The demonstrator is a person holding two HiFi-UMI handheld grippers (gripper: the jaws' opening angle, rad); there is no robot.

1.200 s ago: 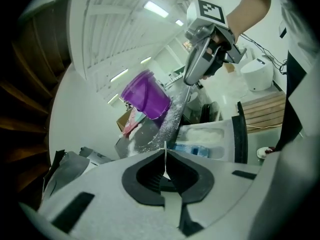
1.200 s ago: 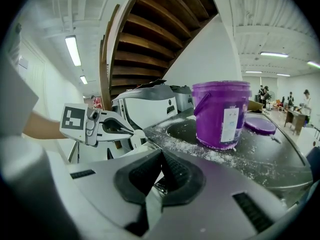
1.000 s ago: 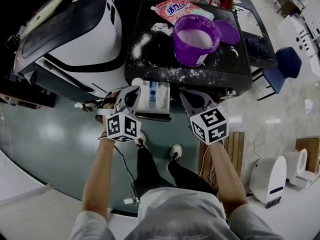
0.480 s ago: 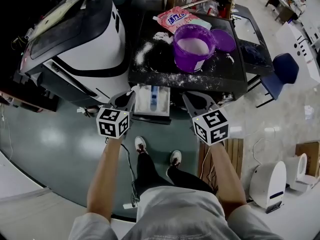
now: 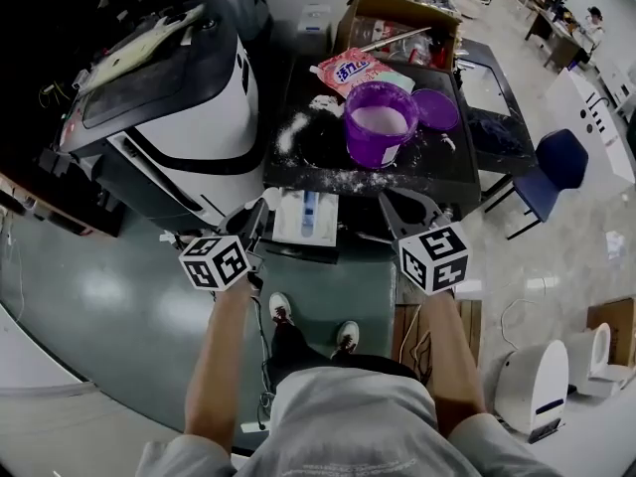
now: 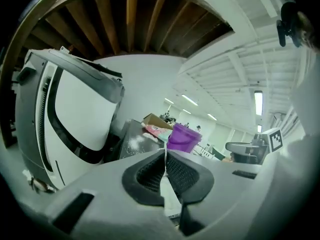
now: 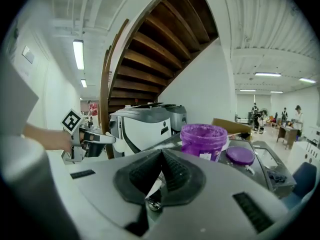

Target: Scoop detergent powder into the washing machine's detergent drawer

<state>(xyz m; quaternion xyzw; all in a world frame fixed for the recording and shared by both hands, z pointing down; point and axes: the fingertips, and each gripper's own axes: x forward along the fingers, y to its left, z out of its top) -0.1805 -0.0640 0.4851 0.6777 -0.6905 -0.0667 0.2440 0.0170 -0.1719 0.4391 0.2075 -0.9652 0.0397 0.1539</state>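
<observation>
The room is being lit by ceiling strip lights (image 7: 78, 54), and their glare is being thrown back by a glossy grey-green floor (image 5: 99, 296). A wooden staircase's underside (image 7: 160, 44) is being shown overhead, against a white wall (image 7: 200, 84). A blue chair (image 5: 556, 162) is being shown on pale tiles (image 5: 586, 237) at the right.

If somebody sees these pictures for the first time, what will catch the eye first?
The open purple bucket on the dark machine top, its lid at its right and spilled white powder at its left. In front, the drawer stands pulled out, between the shut left gripper and right gripper.
</observation>
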